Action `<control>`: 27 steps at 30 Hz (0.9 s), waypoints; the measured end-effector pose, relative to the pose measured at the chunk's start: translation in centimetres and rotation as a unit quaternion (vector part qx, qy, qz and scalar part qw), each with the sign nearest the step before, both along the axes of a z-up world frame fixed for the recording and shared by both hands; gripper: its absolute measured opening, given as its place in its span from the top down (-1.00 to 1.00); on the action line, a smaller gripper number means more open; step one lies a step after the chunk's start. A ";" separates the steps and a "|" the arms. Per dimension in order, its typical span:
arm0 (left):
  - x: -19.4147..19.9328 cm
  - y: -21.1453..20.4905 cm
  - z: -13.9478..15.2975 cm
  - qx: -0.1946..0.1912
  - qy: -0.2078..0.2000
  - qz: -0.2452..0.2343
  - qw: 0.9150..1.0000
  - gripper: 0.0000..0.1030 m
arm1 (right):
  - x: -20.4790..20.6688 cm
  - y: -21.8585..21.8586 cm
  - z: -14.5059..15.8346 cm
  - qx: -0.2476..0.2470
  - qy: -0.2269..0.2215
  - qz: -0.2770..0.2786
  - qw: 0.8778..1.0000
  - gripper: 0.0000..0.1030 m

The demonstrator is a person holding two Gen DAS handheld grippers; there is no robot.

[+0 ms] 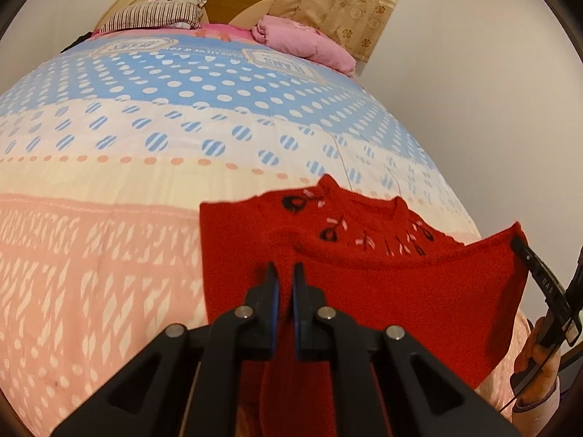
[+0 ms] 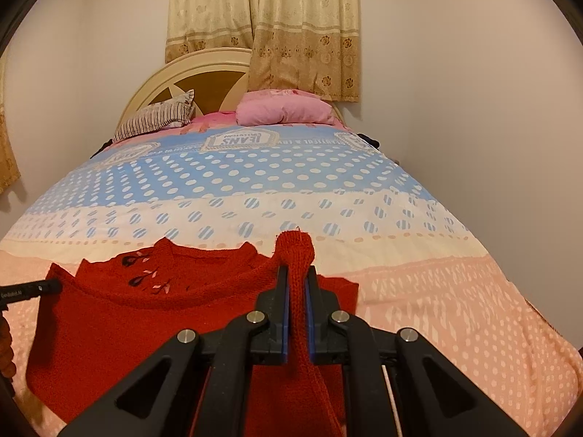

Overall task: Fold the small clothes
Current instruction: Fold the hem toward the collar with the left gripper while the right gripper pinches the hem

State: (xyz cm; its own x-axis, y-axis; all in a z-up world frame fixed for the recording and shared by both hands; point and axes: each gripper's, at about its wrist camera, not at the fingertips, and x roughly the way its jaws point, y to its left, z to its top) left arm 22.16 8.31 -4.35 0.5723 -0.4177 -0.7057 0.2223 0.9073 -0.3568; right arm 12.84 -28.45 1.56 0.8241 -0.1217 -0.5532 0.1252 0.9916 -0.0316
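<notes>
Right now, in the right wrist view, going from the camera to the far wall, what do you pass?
Right gripper shut on the red sweater → bedspread → striped pillow and pink quilt → headboard → curtains.

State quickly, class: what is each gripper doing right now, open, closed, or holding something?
Left gripper: closed on the red sweater, gripping an edge of the knit.
Right gripper: closed on the same sweater, a bunched strip of knit clamped between its pads.
</notes>
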 end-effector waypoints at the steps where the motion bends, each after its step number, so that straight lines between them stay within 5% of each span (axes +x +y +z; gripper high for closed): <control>1: 0.4 -0.1 0.0 0.000 -0.001 0.001 1.000 0.88 | 0.6 0.0 -0.1 -0.003 0.001 -0.001 1.000 0.88; 11: 6.2 -0.9 -0.3 0.011 -0.009 0.025 1.000 0.88 | 7.7 -1.4 -1.3 -0.002 0.014 -0.009 1.000 0.88; 18: 9.9 -1.8 -3.5 0.034 0.011 0.053 0.998 0.88 | 13.3 -2.1 -4.7 0.008 0.036 -0.018 0.999 0.88; 22: 10.4 -1.7 -5.4 0.036 0.029 0.062 0.997 0.87 | 15.2 -2.7 -7.7 0.008 0.075 -0.033 0.997 0.88; 27: 10.5 -1.7 -5.0 0.064 0.030 0.083 0.994 0.62 | 16.5 -3.3 -9.5 0.033 0.125 -0.031 0.991 0.87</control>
State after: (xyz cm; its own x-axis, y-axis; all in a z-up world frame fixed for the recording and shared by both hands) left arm 32.70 6.65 -9.34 0.5814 -0.2261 -0.7816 0.0476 0.9684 -0.2447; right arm 29.33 -31.78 -7.99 0.6530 -0.1245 -0.7471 0.1817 0.9833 -0.0050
